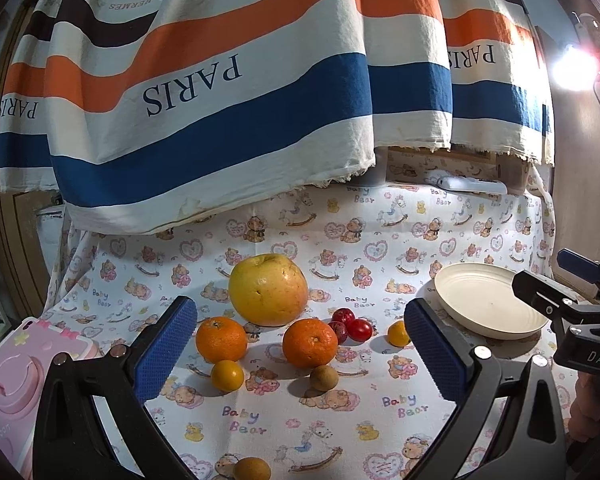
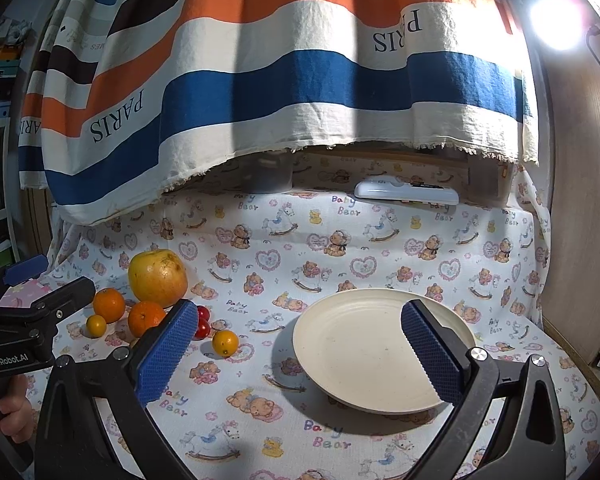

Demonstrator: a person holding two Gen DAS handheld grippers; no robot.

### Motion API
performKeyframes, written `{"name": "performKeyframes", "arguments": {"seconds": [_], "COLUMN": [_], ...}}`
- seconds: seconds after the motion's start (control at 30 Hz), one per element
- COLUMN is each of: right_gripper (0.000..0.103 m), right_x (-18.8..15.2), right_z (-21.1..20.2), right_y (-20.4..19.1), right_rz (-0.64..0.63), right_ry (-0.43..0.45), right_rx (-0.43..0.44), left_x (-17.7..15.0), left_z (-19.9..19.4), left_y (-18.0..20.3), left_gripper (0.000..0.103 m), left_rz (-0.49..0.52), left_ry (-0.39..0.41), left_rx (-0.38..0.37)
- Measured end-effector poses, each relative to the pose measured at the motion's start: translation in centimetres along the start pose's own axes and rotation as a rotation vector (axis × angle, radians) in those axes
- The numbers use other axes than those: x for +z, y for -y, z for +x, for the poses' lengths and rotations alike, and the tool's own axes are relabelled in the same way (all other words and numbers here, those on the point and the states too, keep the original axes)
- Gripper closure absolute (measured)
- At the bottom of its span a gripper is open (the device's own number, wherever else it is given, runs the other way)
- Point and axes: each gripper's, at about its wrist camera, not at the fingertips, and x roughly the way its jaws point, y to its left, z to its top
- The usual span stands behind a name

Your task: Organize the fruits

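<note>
Both grippers hang spread and empty: the left gripper (image 1: 300,356) above the fruits, the right gripper (image 2: 300,356) above the plate (image 2: 340,344). An apple (image 1: 268,290), two oranges (image 1: 221,339) and small fruits cluster on the cloth (image 1: 340,420), left of the bare plate.

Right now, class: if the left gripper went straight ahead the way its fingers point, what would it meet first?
Probably the nearer large orange, which sits about centred between the open left gripper fingers, with the small brown fruit just before it, lower down. Depth is uncertain; the big yellow apple lies behind.
</note>
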Motion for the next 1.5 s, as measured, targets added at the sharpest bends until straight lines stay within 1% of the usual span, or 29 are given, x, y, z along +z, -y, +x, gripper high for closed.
{"name": "performKeyframes", "arguments": {"seconds": [1.5], "right_gripper": [0.001], "right_x": [0.00], "right_z": [0.00], "right_y": [0.07], "right_rz": [0.000], "right_ry": [0.000], "right_rx": [-0.001], "left_x": [-0.02], "left_z": [0.15], "left_y": [-0.41], "left_gripper": [0.000], "left_rz": [0.001], "left_ry": [0.002], "left_rx": [-0.001]}}
